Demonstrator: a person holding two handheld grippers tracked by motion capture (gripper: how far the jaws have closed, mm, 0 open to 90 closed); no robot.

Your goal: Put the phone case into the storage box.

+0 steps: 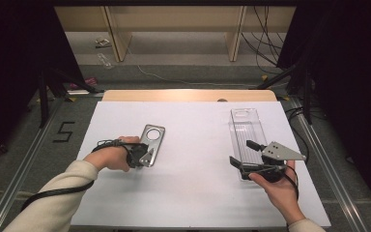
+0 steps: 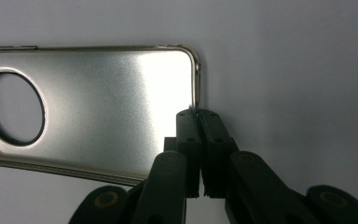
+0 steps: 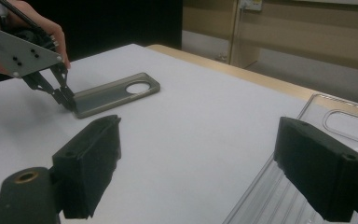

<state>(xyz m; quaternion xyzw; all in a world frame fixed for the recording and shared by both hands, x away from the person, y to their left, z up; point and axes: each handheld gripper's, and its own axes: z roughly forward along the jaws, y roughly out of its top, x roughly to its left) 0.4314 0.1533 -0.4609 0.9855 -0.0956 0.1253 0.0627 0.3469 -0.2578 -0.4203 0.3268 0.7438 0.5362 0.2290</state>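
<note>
A silver metal phone case (image 1: pixel 153 137) with a round camera hole lies flat on the white table, left of centre. My left gripper (image 1: pixel 147 158) is shut on the rim of its near short end; in the left gripper view the two pads (image 2: pixel 189 133) pinch that edge of the case (image 2: pixel 98 102). A clear plastic phone case (image 1: pixel 245 125) lies at the right. My right gripper (image 1: pixel 245 153) hovers over its near end with the jaws wide open and nothing between them. The right gripper view shows the silver case (image 3: pixel 116 95), the left gripper (image 3: pixel 67 101) and the clear case (image 3: pixel 279 196).
The white table top (image 1: pixel 198 193) has a wooden strip (image 1: pixel 188 95) along its far edge. Dark stands and cables flank the table. A "5" (image 1: pixel 64 131) is marked on the floor at the left. Wooden furniture legs stand beyond.
</note>
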